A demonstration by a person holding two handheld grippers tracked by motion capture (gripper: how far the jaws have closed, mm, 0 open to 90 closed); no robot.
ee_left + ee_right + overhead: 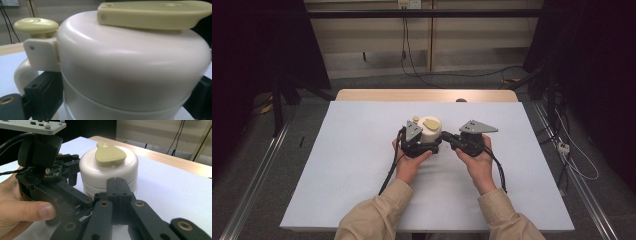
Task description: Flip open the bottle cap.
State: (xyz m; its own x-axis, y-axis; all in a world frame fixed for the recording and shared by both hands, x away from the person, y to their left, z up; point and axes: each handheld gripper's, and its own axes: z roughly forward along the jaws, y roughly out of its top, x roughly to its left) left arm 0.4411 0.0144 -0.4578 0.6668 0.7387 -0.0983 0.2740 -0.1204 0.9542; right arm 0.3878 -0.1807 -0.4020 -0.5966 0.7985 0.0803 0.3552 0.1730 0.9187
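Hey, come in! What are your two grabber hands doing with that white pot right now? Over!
Left gripper clamped around the white pot. Right gripper shut, jaws together, empty, just short of the pot. Yellow lid flap down on top. Nothing in the way.

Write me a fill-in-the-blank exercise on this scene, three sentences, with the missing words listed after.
1. The left gripper has its jaws on either side of the cream ____.
2. The jaws of the right gripper are pressed ____, holding nothing.
3. The flat lever on top of the jug is pale ____ in colour.

Missing words: jug; together; yellow
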